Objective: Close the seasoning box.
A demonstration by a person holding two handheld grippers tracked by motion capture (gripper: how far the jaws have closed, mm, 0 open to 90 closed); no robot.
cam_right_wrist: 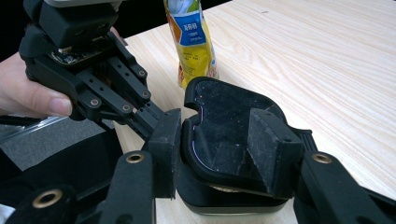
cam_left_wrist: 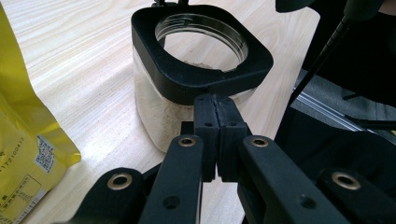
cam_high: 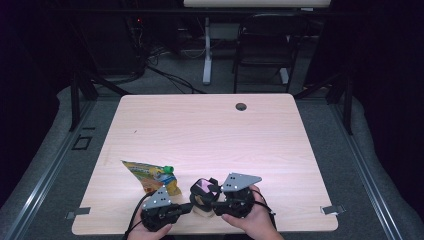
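Near the front edge of the table (cam_high: 210, 130), between the two grippers, stands a clear jar (cam_left_wrist: 154, 109) with a black squared collar and a round threaded mouth; pale powder lies in its bottom. Its black lid (cam_right_wrist: 229, 135), hinged or tilted up over the jar, is grasped by the right gripper (cam_right_wrist: 215, 149), one pad on each side of it. The left gripper (cam_left_wrist: 216, 135) is clenched with nothing between its pads, its tips touching the jar's collar. Just left of the jar lies a yellow pouch (cam_high: 150, 176) with a green cap. The pouch carries a blue label panel, a QR code and small print, all too small to read.
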